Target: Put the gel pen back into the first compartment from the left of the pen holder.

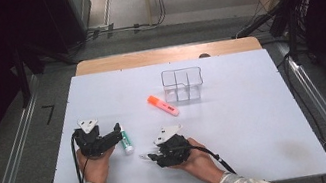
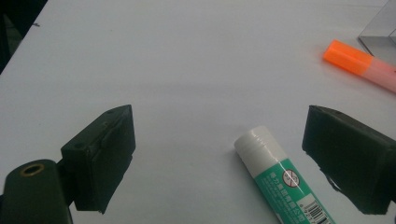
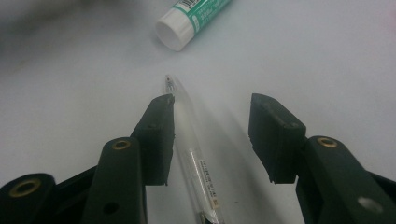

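Note:
A clear pen point(image 3: 196, 158) lies flat on the white table between the jaws of my right gripper point(image 3: 212, 100). It rests close along the left jaw, and the other jaw stands well off it, so the gripper is open. A glue stick point(image 3: 191, 18) with a green label and white cap lies just beyond the pen's tip. My left gripper point(image 2: 218, 114) is open wide, low over the table, with the same glue stick point(image 2: 275, 168) between its jaws, nearer the right one and touching neither. In the high view the left gripper point(image 1: 118, 132) sits beside the glue stick point(image 1: 126, 141), and the right gripper point(image 1: 149, 156) points left toward it.
An orange highlighter point(image 1: 163, 105) lies mid-table, with a clear divided holder point(image 1: 182, 84) standing just behind it. The white table top point(image 1: 257, 120) spreads bare to the right. Beyond the table's far edge are floor and cables.

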